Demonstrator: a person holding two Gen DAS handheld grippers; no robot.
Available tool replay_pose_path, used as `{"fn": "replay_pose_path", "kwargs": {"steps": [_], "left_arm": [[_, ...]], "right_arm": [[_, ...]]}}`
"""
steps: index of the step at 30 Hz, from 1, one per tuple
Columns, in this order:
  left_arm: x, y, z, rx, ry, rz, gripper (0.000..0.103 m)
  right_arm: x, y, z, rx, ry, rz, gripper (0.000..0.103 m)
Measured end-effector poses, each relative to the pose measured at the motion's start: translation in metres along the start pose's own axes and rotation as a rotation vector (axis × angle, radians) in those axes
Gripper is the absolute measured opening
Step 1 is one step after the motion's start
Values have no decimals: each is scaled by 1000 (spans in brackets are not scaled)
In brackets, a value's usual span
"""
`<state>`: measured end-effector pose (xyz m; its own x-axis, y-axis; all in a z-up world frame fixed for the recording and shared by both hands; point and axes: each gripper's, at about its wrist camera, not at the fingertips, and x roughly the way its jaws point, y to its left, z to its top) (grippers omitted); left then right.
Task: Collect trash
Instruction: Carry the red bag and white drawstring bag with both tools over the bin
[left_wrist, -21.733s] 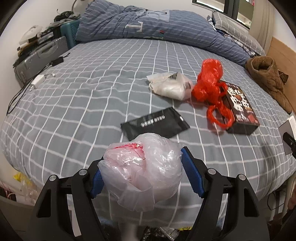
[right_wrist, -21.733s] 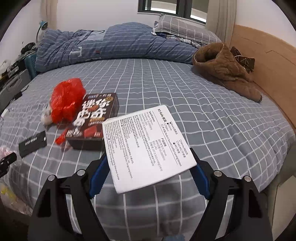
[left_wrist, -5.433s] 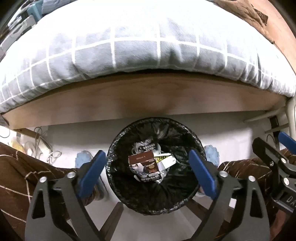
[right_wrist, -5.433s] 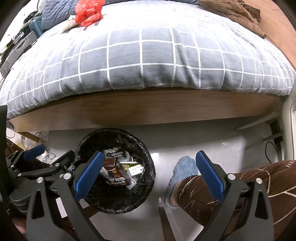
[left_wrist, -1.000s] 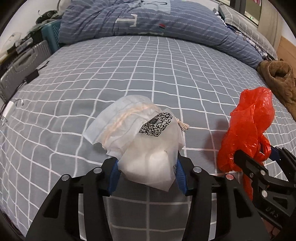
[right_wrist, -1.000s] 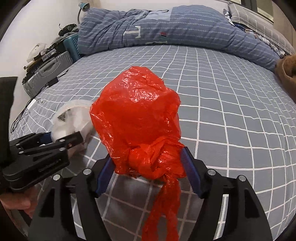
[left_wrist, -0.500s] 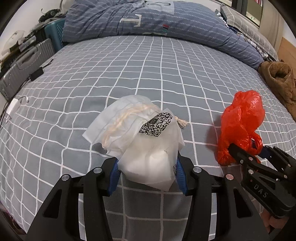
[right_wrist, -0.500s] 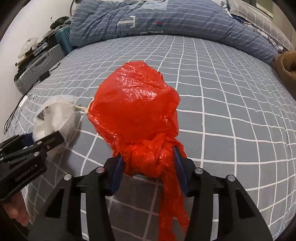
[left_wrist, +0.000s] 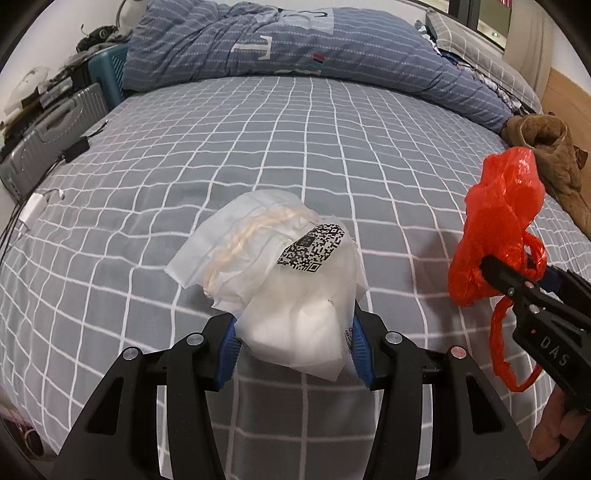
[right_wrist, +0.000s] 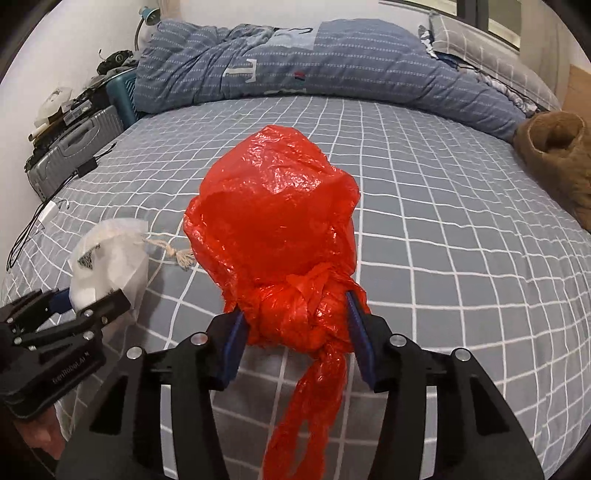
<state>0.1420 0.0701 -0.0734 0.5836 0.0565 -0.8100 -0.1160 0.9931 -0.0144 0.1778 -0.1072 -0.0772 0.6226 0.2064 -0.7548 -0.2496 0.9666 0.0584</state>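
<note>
Red plastic bag (right_wrist: 273, 236), knotted, was clamped at the knot between the blue pads of the right gripper (right_wrist: 295, 332), its tail hanging below the fingers; bag held above the grey checked bedsheet (right_wrist: 443, 236), lifted clear as far as the view showed. White drawstring pouch (left_wrist: 291, 284) with a QR-code label (left_wrist: 314, 247) was pinched in the left gripper (left_wrist: 293, 347), jaws closed on its lower half, crumpled top sticking forward over the sheet. Pouch's cord ends (right_wrist: 177, 254) trailed toward the red bag in the right wrist view. Left gripper sat just beside the right one, to its left. Blue striped duvet (left_wrist: 295, 48) bunched at the far side of the bed, brown fleece garment (left_wrist: 554, 155) at the right edge, grey suitcase (left_wrist: 48, 136) on the floor left.
</note>
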Motion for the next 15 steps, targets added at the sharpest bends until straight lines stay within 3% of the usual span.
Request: {"fn": "replay_pose_path", "kwargs": {"steps": [15], "left_arm": [[-35, -13, -31, 7, -21, -23, 49]], "right_arm": [[-48, 4, -22, 42, -37, 13, 48]]}}
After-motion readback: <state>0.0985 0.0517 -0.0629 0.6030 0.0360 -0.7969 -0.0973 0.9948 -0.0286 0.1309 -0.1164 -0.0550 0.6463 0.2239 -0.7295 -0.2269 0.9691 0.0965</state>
